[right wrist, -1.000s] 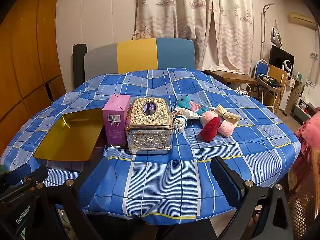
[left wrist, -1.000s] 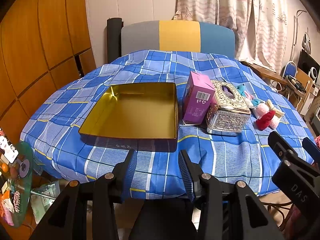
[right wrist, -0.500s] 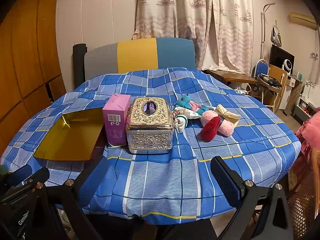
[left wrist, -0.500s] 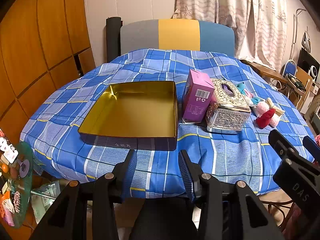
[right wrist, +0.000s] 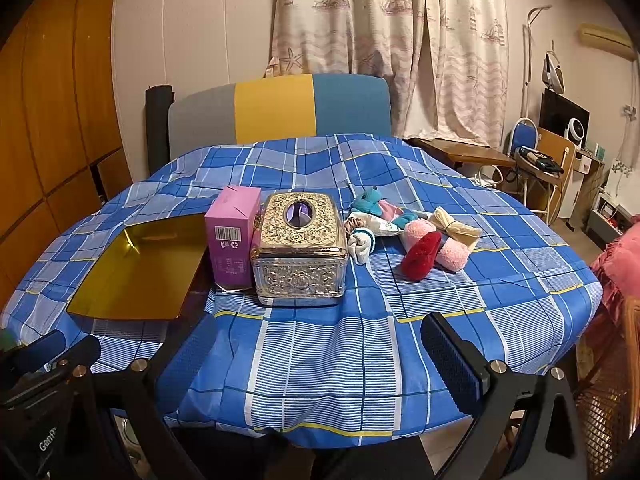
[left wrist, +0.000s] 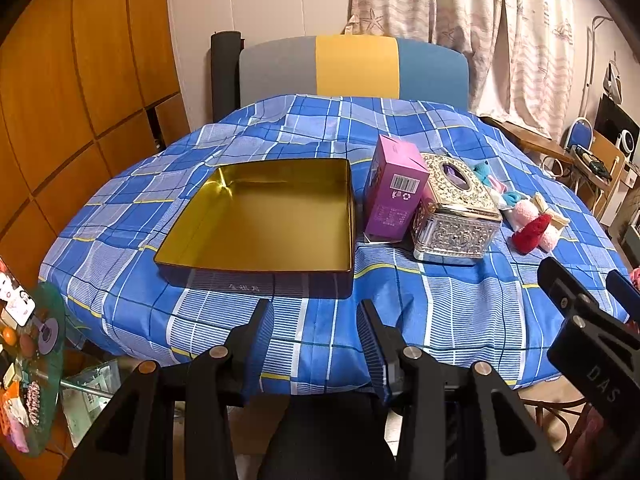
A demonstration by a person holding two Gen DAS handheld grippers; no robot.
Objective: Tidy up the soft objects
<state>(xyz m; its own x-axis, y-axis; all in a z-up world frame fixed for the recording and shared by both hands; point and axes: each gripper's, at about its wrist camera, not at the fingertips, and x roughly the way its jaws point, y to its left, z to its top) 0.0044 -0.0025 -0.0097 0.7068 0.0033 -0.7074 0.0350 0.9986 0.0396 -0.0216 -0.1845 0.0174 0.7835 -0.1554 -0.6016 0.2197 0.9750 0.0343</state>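
Note:
A small pile of soft things lies on the right of the round table: a red plush piece (right wrist: 421,254), pink fluffy pieces (right wrist: 452,255), a teal toy (right wrist: 369,201), a white sock (right wrist: 360,242) and a cream bundle (right wrist: 454,227). It also shows in the left wrist view (left wrist: 532,229). An empty gold tin tray (left wrist: 264,220) sits on the left of the table, also in the right wrist view (right wrist: 140,268). My left gripper (left wrist: 318,338) is open and empty before the table's near edge. My right gripper (right wrist: 320,354) is open and empty, wider apart, at the same edge.
A pink carton (left wrist: 394,188) and an ornate silver tissue box (left wrist: 456,216) stand between the tray and the soft pile. The blue checked cloth (right wrist: 344,344) hangs over the table edge. A chair (left wrist: 352,68) stands behind, a side table with clutter (left wrist: 24,344) at the left.
Both views have drifted slightly; the table sits a little lower in the left wrist view. Neither gripper has changed its opening and nothing on the table has moved.

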